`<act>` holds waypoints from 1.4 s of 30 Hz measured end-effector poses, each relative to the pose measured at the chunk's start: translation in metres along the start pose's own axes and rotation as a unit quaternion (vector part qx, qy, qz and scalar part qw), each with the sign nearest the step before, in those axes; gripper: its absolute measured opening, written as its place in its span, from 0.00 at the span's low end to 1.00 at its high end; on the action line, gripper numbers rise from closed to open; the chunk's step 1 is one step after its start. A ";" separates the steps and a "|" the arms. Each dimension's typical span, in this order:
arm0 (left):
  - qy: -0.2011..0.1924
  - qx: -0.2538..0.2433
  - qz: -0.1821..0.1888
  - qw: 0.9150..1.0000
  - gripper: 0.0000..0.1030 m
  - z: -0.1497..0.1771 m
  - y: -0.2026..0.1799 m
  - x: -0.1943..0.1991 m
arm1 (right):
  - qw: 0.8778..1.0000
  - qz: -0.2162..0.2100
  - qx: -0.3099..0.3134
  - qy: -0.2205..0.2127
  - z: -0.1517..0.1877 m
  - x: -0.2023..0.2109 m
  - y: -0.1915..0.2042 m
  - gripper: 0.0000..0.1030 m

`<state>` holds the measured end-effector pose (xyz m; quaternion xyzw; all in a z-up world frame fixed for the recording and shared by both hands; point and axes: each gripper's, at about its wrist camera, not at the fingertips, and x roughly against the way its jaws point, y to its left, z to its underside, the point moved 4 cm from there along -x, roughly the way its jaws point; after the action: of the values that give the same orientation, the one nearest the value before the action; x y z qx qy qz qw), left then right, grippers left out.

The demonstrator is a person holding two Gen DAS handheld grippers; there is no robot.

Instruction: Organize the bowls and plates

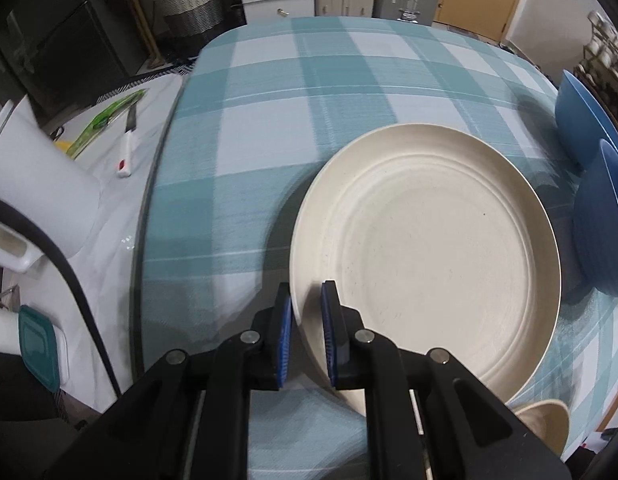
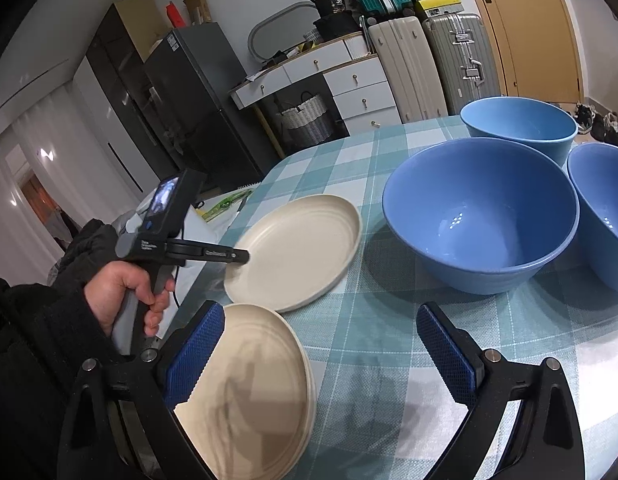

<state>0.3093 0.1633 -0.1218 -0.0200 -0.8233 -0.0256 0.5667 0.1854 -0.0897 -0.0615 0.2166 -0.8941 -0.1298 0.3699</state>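
Plate lay on the checked table, its near rim pinched in our left gripper. We judged it light, stiff, slippery; rim grip suited. Right gripper stood spread.

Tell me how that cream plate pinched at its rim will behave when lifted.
The cream plate looks rigid, so it likely won't flex. Gripped at one edge by the left hand-held gripper, it may droop or pivot. Its matte, speckled surface suggests light plastic-like material and a fair hold for the ridged pads.
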 end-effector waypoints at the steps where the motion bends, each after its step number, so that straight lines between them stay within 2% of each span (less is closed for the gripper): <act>1: -0.001 0.003 -0.001 1.000 0.12 0.002 0.005 0.001 | 1.000 0.000 0.001 0.001 0.001 -0.001 0.001 0.96; 9: 0.003 0.013 -0.007 1.000 0.12 0.017 0.030 0.006 | 0.999 0.033 0.031 0.004 0.008 -0.009 0.016 0.96; 14: -0.002 0.009 -0.019 1.000 0.12 0.023 0.033 0.009 | 0.999 0.037 0.030 0.001 0.004 -0.013 0.020 0.96; 17: -0.006 0.013 -0.021 1.000 0.12 0.023 0.033 0.009 | 0.996 0.064 0.053 -0.010 -0.009 -0.005 0.035 0.96; 21: -0.010 0.019 -0.011 1.000 0.12 0.024 0.035 0.010 | 0.996 0.020 0.087 -0.030 -0.042 0.008 0.070 0.96; 25: -0.015 0.030 0.001 0.999 0.12 0.025 0.038 0.009 | 0.993 -0.002 0.115 -0.021 -0.087 -0.005 0.098 0.96; 28: -0.021 0.036 0.005 0.999 0.12 0.028 0.039 0.008 | 0.993 0.004 0.114 0.012 -0.119 -0.036 0.101 0.96; 30: -0.023 0.036 0.008 0.999 0.13 0.028 0.040 0.008 | 0.994 0.032 0.095 0.037 -0.136 -0.063 0.094 0.96; 32: -0.023 0.035 0.009 0.999 0.13 0.028 0.040 0.008 | 0.993 0.041 0.086 0.068 -0.144 -0.084 0.090 0.95; 33: -0.023 0.033 0.010 0.999 0.13 0.028 0.040 0.008 | 0.991 0.051 0.077 0.094 -0.145 -0.103 0.085 0.94; 36: -0.023 0.035 0.016 0.999 0.13 0.027 0.041 0.007 | 0.984 0.064 0.055 0.157 -0.136 -0.146 0.072 0.71; 38: -0.022 0.038 0.022 0.999 0.13 0.027 0.042 0.007 | 0.978 0.066 0.039 0.196 -0.128 -0.167 0.064 0.70; 39: -0.022 0.038 0.023 0.999 0.13 0.027 0.042 0.007 | 0.977 0.068 0.034 0.201 -0.125 -0.174 0.061 0.67; 42: -0.022 0.039 0.024 0.999 0.13 0.026 0.041 0.007 | 0.971 0.112 0.051 0.207 -0.114 -0.192 0.050 0.66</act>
<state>0.2849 0.2061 -0.1243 -0.0184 -0.8353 0.0209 0.5491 0.3739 0.0386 -0.0791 0.1560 -0.8218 0.0055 0.5479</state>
